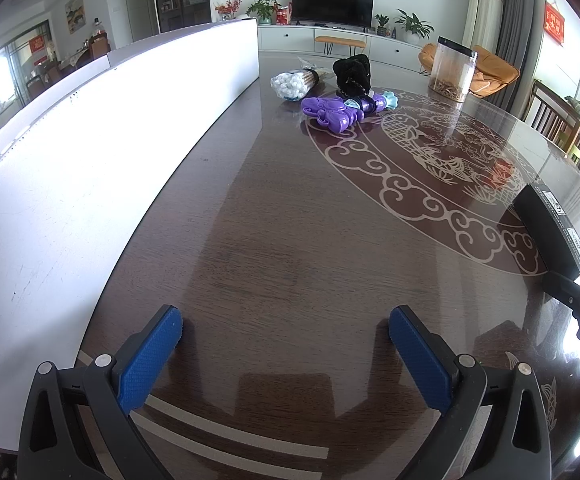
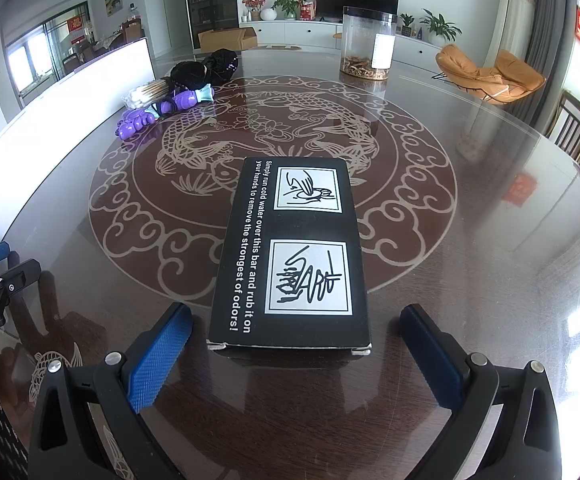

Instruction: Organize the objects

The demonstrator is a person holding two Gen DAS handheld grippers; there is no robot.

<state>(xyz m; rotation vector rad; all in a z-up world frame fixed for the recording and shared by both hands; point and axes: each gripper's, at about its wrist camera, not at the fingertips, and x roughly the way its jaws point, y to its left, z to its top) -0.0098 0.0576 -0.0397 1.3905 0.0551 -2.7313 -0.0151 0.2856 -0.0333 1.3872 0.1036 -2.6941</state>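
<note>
The right hand-held gripper [image 2: 296, 354] is wide open, with a black box [image 2: 292, 256] flat on the counter [image 2: 470, 240] between its fingers. The left hand-held gripper [image 1: 286, 346] is open and empty. A purple toy [image 1: 332, 114] and clear jar [image 2: 366, 44] sit near the far edge. A TV [image 1: 332, 4] stands behind.

Glossy glass-smooth wood-grain table [image 2: 470, 240] (mirror-like reflections); matt black cardboard box [image 2: 290, 256]; shiny purple plastic toy [image 1: 332, 114]; 2 rough-textured blue pads [image 2: 158, 360]; clear plastic jar [image 2: 368, 42].
</note>
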